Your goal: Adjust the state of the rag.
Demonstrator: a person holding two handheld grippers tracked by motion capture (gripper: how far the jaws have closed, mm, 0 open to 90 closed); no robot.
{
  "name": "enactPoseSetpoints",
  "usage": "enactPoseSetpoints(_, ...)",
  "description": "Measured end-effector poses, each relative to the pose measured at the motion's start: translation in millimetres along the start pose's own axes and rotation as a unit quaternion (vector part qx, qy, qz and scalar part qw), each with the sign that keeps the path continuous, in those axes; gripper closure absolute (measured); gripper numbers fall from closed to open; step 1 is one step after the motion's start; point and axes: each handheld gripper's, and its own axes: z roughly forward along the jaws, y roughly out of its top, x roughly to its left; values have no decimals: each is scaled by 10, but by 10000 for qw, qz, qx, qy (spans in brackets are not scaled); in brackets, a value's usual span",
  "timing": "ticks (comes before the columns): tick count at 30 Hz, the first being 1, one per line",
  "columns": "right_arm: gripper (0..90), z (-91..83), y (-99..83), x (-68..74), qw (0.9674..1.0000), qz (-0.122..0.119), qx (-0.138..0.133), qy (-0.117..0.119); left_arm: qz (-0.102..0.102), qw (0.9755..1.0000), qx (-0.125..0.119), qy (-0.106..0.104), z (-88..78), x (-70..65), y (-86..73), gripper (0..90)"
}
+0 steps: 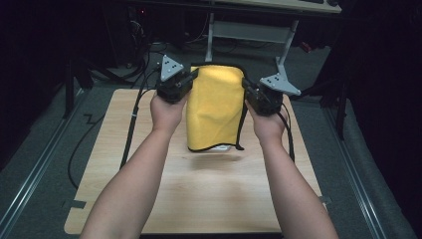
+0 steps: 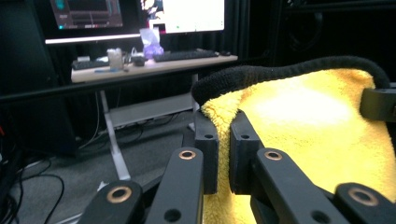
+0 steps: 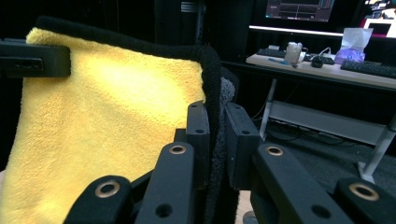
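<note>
A yellow cloth with a black hem [image 1: 215, 107] hangs folded above the wooden table [image 1: 199, 199], held up by its two top corners. My left gripper [image 1: 191, 75] is shut on the cloth's top left corner; in the left gripper view the jaws pinch the yellow cloth [image 2: 299, 140] at its edge [image 2: 223, 154]. My right gripper [image 1: 245, 88] is shut on the top right corner; in the right gripper view the jaws clamp the black hem [image 3: 215, 154] with the cloth [image 3: 112, 121] spread to the left. The cloth's lower edge hangs just over the tabletop.
Behind the table stands a desk [image 2: 154, 65] with keyboards, monitors and small items. Its white legs [image 1: 286, 42] rise beyond the table's far edge. Black cables [image 1: 132, 124] trail off the table's left side. Grey floor surrounds the table.
</note>
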Motion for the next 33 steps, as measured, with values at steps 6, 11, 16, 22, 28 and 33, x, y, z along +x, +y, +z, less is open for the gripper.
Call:
enactPoseSetpoints(6, 820, 220, -146, -82, 9995, 18, 300, 58, -207, 9989, 414, -63, 174, 113, -187, 826)
enactPoseSetpoints(11, 820, 314, -228, -117, 9988, -42, 476, 111, -324, 9972, 673, -78, 258, 158, -363, 826)
enactPoseSetpoints(16, 819, 423, -376, -152, 9970, 19, 742, 230, -494, 9950, 863, -123, 292, 197, -589, 822)
enactPoseSetpoints(22, 819, 466, -569, -155, 9950, -67, 950, 294, -847, 9916, 931, -294, 284, 250, -794, 807)
enactPoseSetpoints(28, 809, 446, -651, -194, 9942, 103, 976, 445, -935, 9902, 973, -357, 249, 297, -885, 796)
enactPoseSetpoints(33, 813, 429, -686, -196, 9931, 24, 1036, 543, -718, 9902, 1145, -363, 245, 251, -960, 854)
